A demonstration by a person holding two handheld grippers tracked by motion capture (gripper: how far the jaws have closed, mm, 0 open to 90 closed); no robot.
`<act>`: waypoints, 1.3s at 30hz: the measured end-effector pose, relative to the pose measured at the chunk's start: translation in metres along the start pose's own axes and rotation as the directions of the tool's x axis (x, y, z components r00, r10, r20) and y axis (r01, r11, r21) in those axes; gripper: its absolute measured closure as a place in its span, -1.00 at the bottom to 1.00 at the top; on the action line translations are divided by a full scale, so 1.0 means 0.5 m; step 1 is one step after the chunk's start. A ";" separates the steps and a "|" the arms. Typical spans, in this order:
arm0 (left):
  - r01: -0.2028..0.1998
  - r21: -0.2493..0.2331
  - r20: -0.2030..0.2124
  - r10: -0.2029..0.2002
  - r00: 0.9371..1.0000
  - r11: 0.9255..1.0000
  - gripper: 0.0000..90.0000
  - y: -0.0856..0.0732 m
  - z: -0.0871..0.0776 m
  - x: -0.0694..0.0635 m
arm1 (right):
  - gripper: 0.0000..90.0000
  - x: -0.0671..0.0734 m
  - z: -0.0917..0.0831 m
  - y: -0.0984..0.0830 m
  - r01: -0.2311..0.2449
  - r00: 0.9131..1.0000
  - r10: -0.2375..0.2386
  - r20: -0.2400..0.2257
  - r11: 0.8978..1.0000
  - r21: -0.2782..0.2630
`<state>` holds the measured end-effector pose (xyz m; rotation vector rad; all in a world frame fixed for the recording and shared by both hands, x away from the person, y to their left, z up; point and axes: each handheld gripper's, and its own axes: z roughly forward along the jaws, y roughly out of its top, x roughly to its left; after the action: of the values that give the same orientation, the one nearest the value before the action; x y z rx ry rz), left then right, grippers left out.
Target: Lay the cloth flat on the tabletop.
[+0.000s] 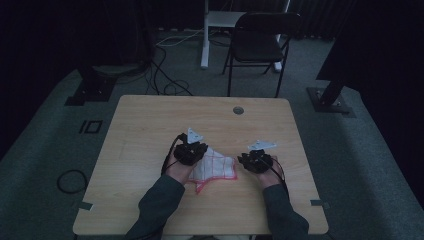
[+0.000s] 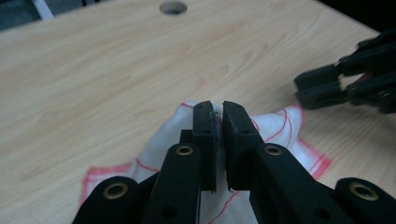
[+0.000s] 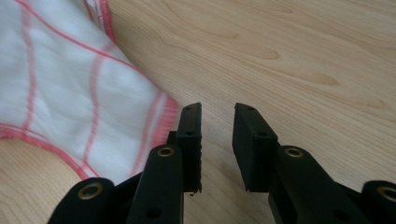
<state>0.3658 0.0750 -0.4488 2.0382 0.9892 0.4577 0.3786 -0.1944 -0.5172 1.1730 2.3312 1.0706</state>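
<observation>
A white cloth [image 1: 218, 167] with a red grid and red hem lies crumpled near the middle of the wooden table [image 1: 150, 130]. My left gripper [image 1: 196, 153] sits on the cloth's left side. In the left gripper view its jaws [image 2: 218, 107] are closed together, pinching a raised fold of the cloth [image 2: 275, 126]. My right gripper [image 1: 246, 160] rests just off the cloth's right edge, and it shows as well in the left gripper view as the right gripper [image 2: 327, 86]. Its jaws [image 3: 218, 109] stand open over bare wood, beside the cloth's hemmed corner [image 3: 70, 93].
A round cable hole [image 1: 238, 110] sits near the table's far edge, also seen as the cable hole [image 2: 173, 7]. A dark folding chair [image 1: 260, 40] and a white desk leg [image 1: 204, 35] stand beyond the table. Cables lie on the carpet.
</observation>
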 end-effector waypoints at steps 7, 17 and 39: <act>0.001 -0.041 0.040 0.001 0.999 0.999 0.89 0.016 -0.034 -0.012 | 0.62 0.001 0.001 0.000 0.001 1.000 -0.001 0.000 1.000 -0.003; 0.038 0.013 0.090 -0.039 0.995 0.999 0.88 -0.053 -0.034 -0.033 | 0.62 -0.003 -0.006 -0.002 -0.002 1.000 0.002 0.004 1.000 -0.008; 0.094 0.143 0.141 -0.115 0.983 0.985 0.86 -0.216 -0.017 -0.048 | 0.55 0.074 0.029 0.036 0.083 0.993 -0.085 -0.086 0.996 -0.018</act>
<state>0.2930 0.1003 -0.5284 2.0945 1.0541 0.1832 0.3740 -0.1517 -0.5118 1.0325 2.4111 1.1279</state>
